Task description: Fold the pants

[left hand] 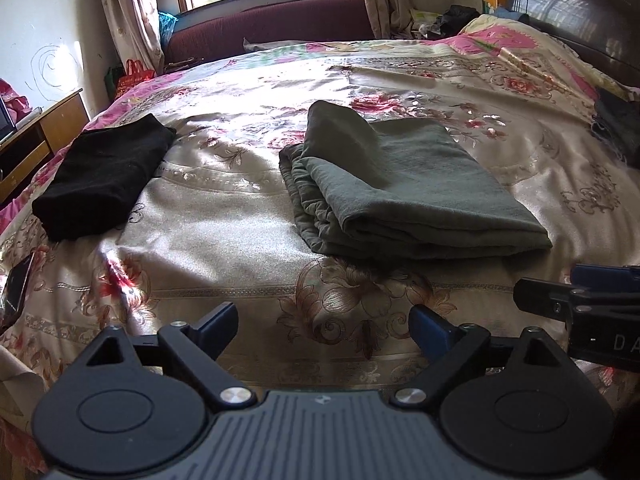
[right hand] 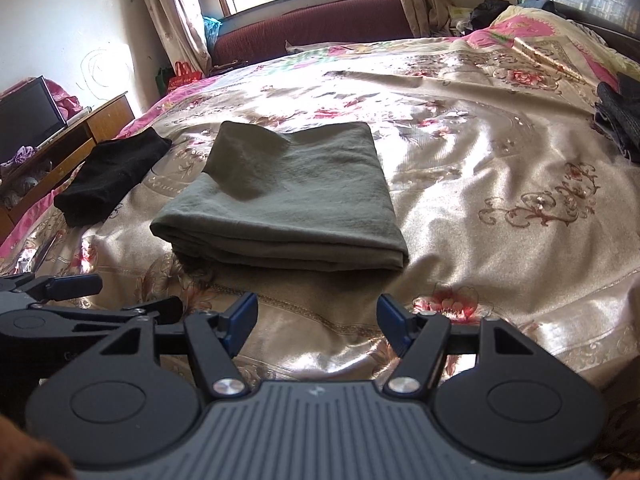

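Grey-green pants (left hand: 404,188) lie folded into a thick rectangle on the floral bedspread (left hand: 224,236), with one corner of the top layer standing up at the far left. They also show in the right wrist view (right hand: 296,204). My left gripper (left hand: 324,328) is open and empty, hovering near the bed's front edge, short of the pants. My right gripper (right hand: 316,322) is open and empty, also short of the pants. The right gripper shows in the left wrist view (left hand: 580,304), and the left gripper shows in the right wrist view (right hand: 60,300).
A folded black garment (left hand: 104,176) lies left of the pants. Dark clothes (left hand: 620,128) sit at the bed's right edge. A phone (left hand: 16,286) lies at the left edge. A wooden stand (right hand: 80,140) with a TV (right hand: 28,114) is on the left, a headboard (left hand: 580,12) on the right.
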